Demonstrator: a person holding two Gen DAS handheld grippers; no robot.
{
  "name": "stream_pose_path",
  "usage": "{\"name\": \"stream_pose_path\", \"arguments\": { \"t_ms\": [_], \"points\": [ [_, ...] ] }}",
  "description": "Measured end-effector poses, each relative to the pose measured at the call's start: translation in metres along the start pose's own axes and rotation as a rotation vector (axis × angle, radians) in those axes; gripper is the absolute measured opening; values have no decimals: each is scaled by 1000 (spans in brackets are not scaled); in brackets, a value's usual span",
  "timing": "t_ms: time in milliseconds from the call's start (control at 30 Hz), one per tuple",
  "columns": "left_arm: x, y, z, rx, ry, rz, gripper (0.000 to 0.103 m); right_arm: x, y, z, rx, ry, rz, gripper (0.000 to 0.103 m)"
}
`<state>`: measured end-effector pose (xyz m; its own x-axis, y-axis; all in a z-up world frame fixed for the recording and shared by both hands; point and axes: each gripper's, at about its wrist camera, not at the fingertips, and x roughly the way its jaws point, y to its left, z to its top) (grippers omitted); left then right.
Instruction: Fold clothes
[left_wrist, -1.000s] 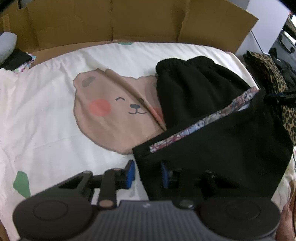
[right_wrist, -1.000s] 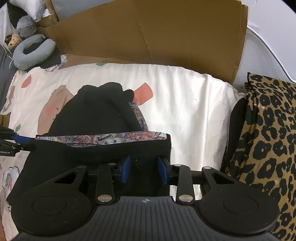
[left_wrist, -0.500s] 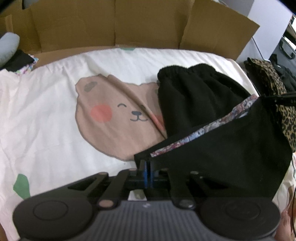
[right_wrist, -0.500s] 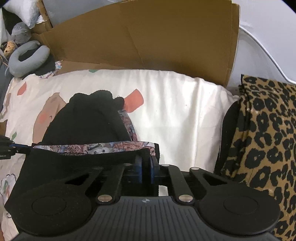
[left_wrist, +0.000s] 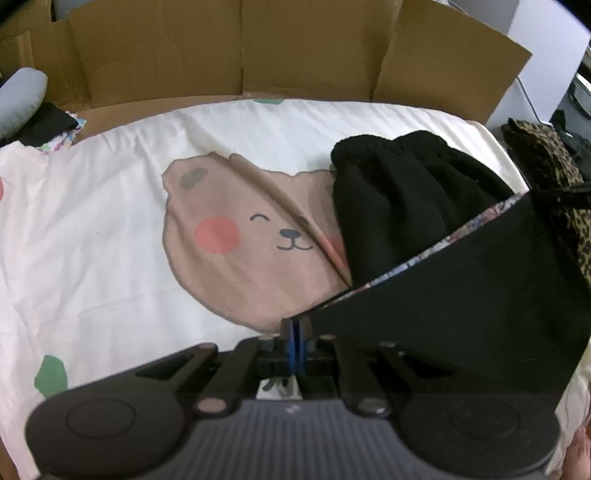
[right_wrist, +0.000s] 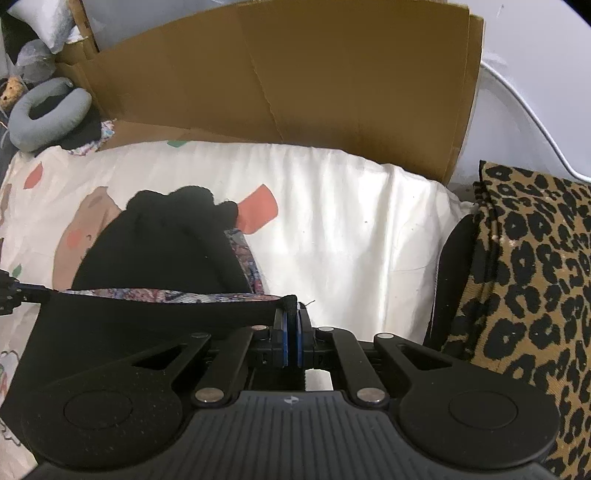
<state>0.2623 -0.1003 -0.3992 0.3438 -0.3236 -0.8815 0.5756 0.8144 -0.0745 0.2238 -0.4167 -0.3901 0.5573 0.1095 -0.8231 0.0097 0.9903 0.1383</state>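
The black garment (left_wrist: 461, 295) is pinched at one corner by the left gripper (left_wrist: 294, 341) and at the other by the right gripper (right_wrist: 291, 332), above the bear sheet (left_wrist: 110, 240).

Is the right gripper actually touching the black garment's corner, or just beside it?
Touching. In the right wrist view the right gripper has its blue pads shut on the corner of the black garment, with the fabric edge pinched between them.
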Motion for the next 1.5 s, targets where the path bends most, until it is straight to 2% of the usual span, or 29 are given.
{"name": "stream_pose_path", "arguments": {
  "t_ms": [133, 233, 267, 300, 333, 367, 667, 833, 1300, 1500],
  "points": [
    [5, -2, 1, 13, 15, 5, 5, 6, -1, 0, 12, 1, 11, 4],
    [2, 0, 1, -1, 13, 3, 16, 3, -3, 2, 28, 0, 21, 8],
    [0, 1, 1, -7, 12, 1, 26, 0, -3, 2, 27, -5, 20, 14],
    [-1, 2, 0, -14, 11, -1, 31, -2, -4, 2, 27, -6, 21, 18],
    [-1, 2, 0, -17, 10, -4, 31, -3, -5, 2, 28, -7, 25, 26],
    [0, 2, 0, -18, 15, -5, 31, -4, -6, 2, 29, -7, 27, 29],
    [10, 4, -1, -22, 32, -20, 30, 7, -11, -3, 51, 30, 44, 30],
    [15, 3, -1, -21, 37, -27, 31, 16, -11, -3, 55, 38, 52, 36],
    [24, -7, -1, 8, 43, -48, 30, 30, -3, -5, 5, 64, 76, 41],
    [25, -6, -3, -11, 42, -51, 30, 48, -16, -8, 94, 91, 119, 51]
  ]
}}
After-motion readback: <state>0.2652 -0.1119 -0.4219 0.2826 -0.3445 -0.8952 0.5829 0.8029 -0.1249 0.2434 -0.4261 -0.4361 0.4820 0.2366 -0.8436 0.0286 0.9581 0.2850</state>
